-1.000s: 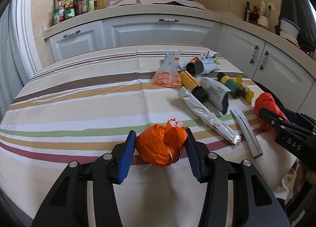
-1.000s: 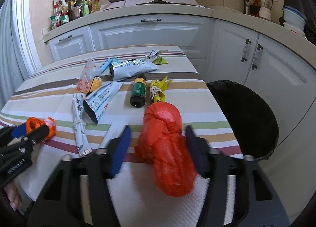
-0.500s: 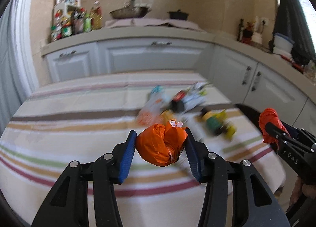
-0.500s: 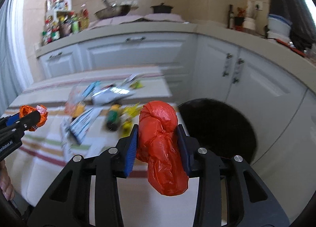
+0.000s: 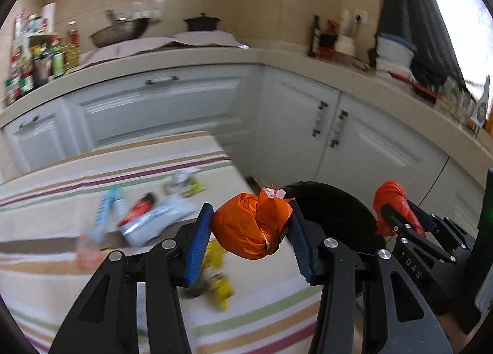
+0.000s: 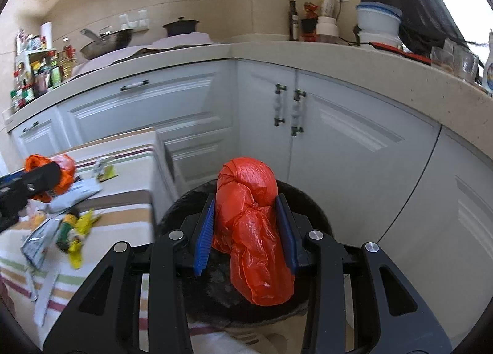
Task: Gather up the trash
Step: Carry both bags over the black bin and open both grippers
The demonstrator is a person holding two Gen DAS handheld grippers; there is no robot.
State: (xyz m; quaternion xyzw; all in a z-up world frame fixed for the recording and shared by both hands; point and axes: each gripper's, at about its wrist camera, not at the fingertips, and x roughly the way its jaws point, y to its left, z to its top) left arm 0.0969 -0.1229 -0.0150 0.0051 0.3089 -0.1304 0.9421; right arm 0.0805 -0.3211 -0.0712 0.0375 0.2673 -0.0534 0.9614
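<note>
Over the black bin [image 6: 311, 209], right gripper [image 6: 245, 227] clamps a red bag [image 6: 251, 231]; beside it, left gripper [image 5: 251, 227] clamps an orange bag [image 5: 251, 226].

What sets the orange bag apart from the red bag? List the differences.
The orange bag is a round bundle; the red bag is long and hangs below its claw. The orange bag is over the table's edge; the red bag is over the black bin. The left claw holds the orange, the right claw the red. Both are knotted plastic.
</note>
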